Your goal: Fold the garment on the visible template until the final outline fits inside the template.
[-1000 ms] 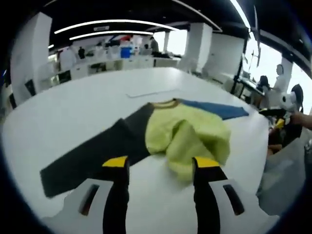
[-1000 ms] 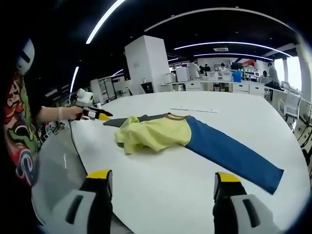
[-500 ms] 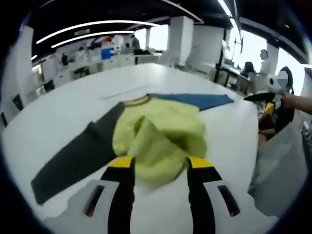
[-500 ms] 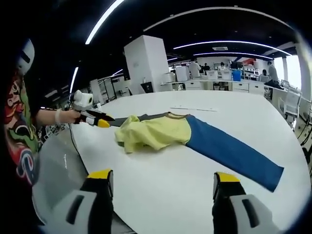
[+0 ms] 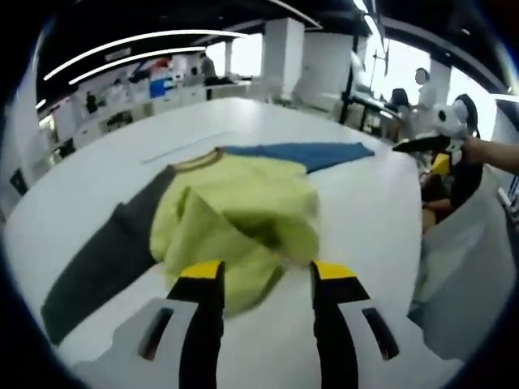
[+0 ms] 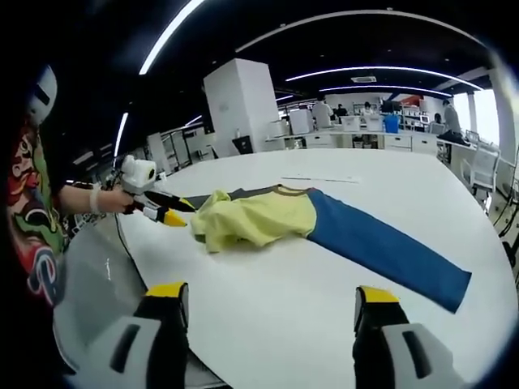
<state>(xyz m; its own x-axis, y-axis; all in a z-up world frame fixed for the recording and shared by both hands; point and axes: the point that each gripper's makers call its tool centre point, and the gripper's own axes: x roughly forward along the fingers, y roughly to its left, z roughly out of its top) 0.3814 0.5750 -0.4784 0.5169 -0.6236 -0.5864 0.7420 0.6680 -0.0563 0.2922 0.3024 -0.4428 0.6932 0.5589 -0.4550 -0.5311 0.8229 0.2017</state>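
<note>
The garment lies spread on the white table (image 6: 268, 267). It has a crumpled yellow-green body (image 5: 235, 215) (image 6: 247, 219), a dark grey sleeve (image 5: 97, 259) (image 6: 243, 194) and a blue sleeve (image 5: 304, 154) (image 6: 381, 247). My left gripper (image 5: 266, 275) is open, and the bunched yellow hem reaches in between its jaws. In the right gripper view the left gripper (image 6: 178, 211) is held by a hand just off the yellow edge. My right gripper (image 6: 270, 293) is open over bare table, well short of the garment. It also appears at the right of the left gripper view (image 5: 426, 154).
A thin pale line (image 6: 320, 179) (image 5: 182, 146) lies on the table beyond the collar. The table's curved edge (image 6: 122, 243) runs close by the person's sleeve (image 6: 32, 219). Office desks, pillars and people stand in the background.
My left gripper has moved forward onto the garment, so the yellow hem now sits between its jaws. The right gripper has stayed in place.
</note>
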